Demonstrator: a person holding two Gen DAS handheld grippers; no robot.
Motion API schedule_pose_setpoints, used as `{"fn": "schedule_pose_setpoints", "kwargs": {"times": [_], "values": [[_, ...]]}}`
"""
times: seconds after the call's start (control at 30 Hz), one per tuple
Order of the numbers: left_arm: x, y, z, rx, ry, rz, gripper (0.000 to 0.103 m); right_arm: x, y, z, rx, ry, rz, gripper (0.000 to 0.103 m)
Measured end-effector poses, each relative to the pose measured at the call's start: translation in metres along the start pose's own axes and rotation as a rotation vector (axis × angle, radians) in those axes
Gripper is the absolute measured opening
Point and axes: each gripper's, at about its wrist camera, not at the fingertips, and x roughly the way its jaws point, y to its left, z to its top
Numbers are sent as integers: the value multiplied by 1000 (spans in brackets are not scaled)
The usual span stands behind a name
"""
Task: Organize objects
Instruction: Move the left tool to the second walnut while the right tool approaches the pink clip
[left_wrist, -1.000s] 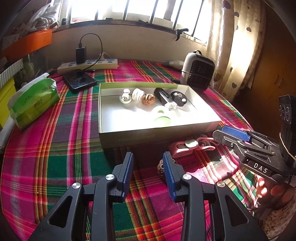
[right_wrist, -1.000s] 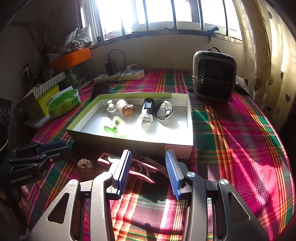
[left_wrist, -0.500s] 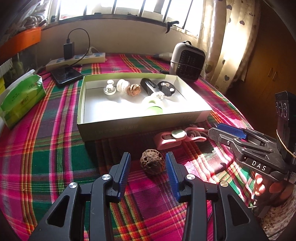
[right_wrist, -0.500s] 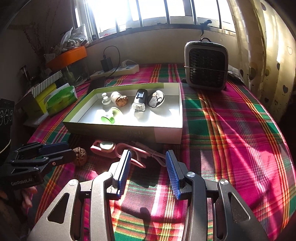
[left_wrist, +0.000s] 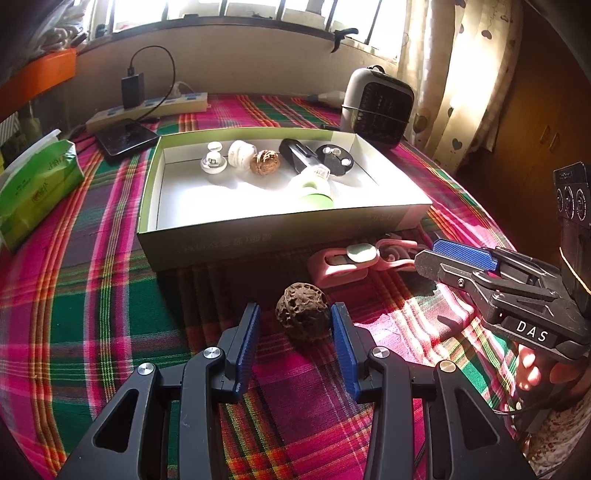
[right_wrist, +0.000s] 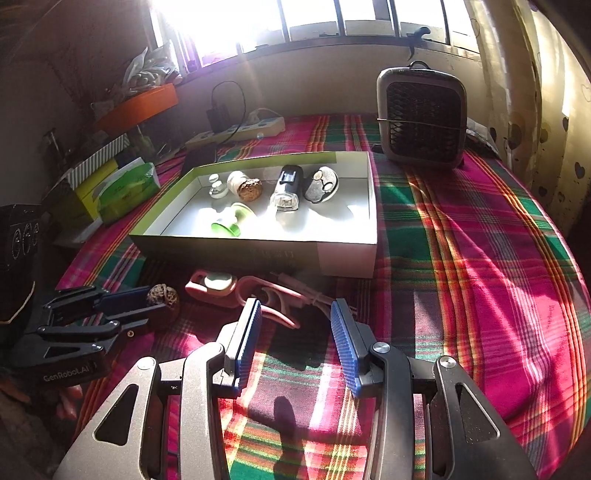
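A dark wrinkled walnut (left_wrist: 303, 317) lies on the plaid cloth in front of the white box (left_wrist: 280, 229). My left gripper (left_wrist: 295, 308) stands open around it, with a gap at the left pad (left_wrist: 247, 343). The right wrist view shows the same walnut (right_wrist: 164, 297) at the left gripper (right_wrist: 149, 308). My right gripper (right_wrist: 295, 306) is open and empty, just short of a pink gadget (right_wrist: 210, 284) with a pale green pad and pink cord. In the left wrist view this gadget (left_wrist: 343, 258) lies beside the right gripper (left_wrist: 439, 254). Another walnut (left_wrist: 264, 162) sits inside the box.
The box (right_wrist: 258, 254) also holds a black lamp (right_wrist: 286, 184), a dark oval case (right_wrist: 321, 184), a green-and-white piece (right_wrist: 229, 221) and small white parts. Behind it stand a small heater (right_wrist: 421, 114), a power strip (left_wrist: 147, 109) and a dark slab (left_wrist: 125, 140). A green tissue pack (left_wrist: 33, 184) lies on the left.
The left gripper's jaws have spread wider, and the walnut, half hidden behind the right finger before, now lies in full view between them. Both views have drawn back a little from the box.
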Motion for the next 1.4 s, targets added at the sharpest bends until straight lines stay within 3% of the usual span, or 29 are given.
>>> {"fn": "schedule_pose_setpoints", "kwargs": {"times": [0.37, 0.67, 0.93, 1.13, 1.4], "values": [[-2, 9, 0, -27, -7, 14, 37, 7, 20, -3, -62, 38, 36, 41], [-4, 16, 1, -50, -12, 17, 37, 7, 35, -11, -107, 73, 117, 41], [-4, 18, 1, -53, -13, 18, 37, -4, 24, -4, -81, 19, 65, 41], [-4, 18, 1, -50, -13, 19, 37, 12, 23, 5, -105, 44, 3, 41], [-3, 18, 1, -50, -13, 18, 37, 20, 30, 7, -153, 67, 23, 41]]}}
